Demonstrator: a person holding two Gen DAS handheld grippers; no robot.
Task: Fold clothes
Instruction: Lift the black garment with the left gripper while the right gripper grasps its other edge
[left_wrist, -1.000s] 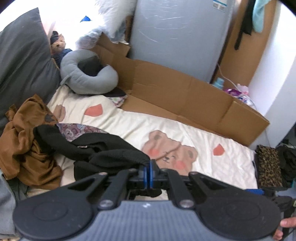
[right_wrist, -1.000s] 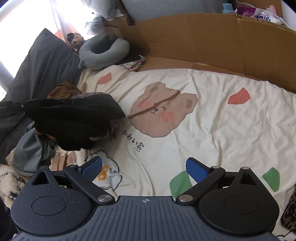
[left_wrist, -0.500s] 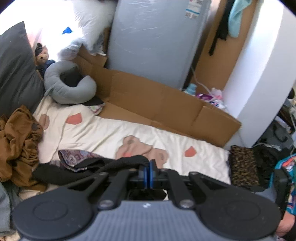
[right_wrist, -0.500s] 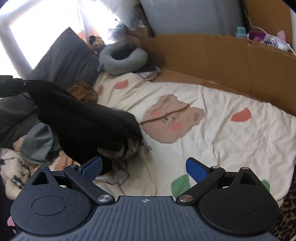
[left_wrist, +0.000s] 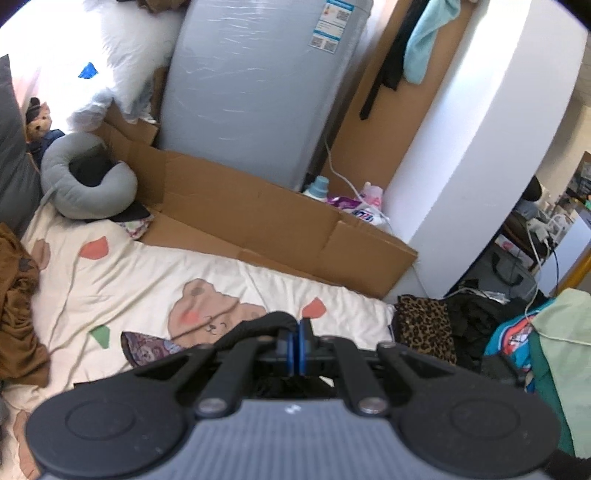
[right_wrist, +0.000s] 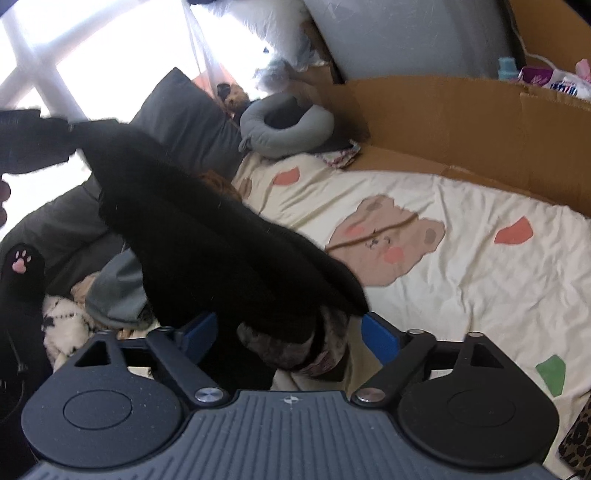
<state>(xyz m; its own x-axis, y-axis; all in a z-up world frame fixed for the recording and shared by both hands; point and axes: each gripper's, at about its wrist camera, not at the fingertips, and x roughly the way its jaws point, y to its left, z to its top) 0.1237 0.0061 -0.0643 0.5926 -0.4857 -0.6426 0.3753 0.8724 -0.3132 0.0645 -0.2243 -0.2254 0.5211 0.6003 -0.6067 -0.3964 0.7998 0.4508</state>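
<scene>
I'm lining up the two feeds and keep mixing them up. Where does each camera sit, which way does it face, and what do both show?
Left wrist: on the left tongs, looking down across the cream bear-print bedsheet toward the brown cardboard wall; its shut blue pads pinch the black fleece garment.
Right wrist: on the right tongs, facing the grey pillow and window; the jaws are closing around the hanging garment, pads not touching it.
Shared: bedsheet, cardboard, grey U-shaped neck pillow, garment.
</scene>
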